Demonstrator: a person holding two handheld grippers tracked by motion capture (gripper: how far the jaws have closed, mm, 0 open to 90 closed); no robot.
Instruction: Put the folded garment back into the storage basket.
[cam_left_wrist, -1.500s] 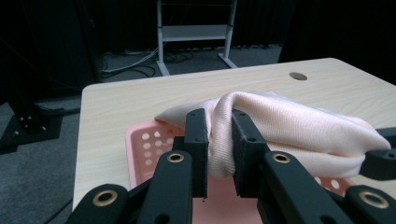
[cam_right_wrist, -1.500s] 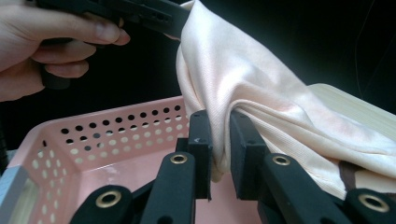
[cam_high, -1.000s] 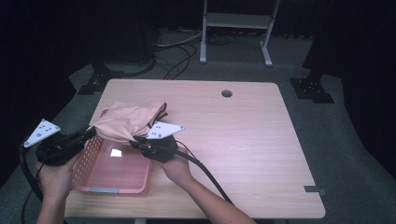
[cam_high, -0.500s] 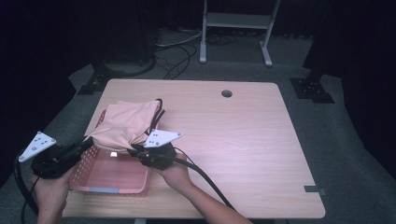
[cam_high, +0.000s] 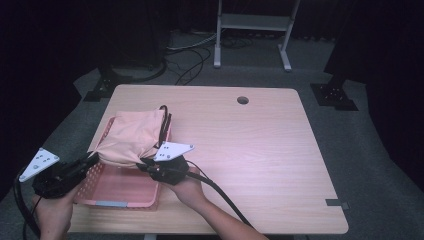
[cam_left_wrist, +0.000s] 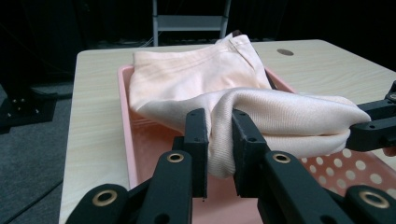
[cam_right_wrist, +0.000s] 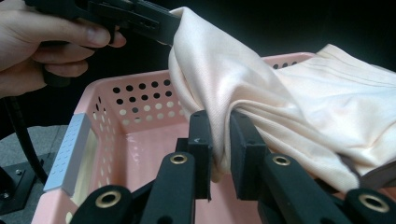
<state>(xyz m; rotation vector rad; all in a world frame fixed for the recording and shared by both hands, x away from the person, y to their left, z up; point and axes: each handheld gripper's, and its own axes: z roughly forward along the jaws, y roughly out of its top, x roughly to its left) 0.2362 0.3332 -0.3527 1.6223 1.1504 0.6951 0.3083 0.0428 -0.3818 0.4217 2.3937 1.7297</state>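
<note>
Both grippers pinch the cloth (cam_high: 135, 137) along its near edge, above the basket (cam_high: 117, 187): left gripper (cam_left_wrist: 219, 140) clamps one fold, right gripper (cam_right_wrist: 219, 144) another. Two grips likely keep the edge spread and off the basket floor. The far part of the cloth lies draped over the basket's far rim.

Light falls from overhead onto the wooden surface (cam_high: 260, 150), brightest toward its middle with a faint pinkish sheen, while the floor beyond the surface sinks into near-black. The high view is soft and a little grainy. In the gripper views the pale cloth (cam_left_wrist: 243, 88) is evenly lit and crisp, the black jaws close below it slightly blurred, the background dark.
</note>
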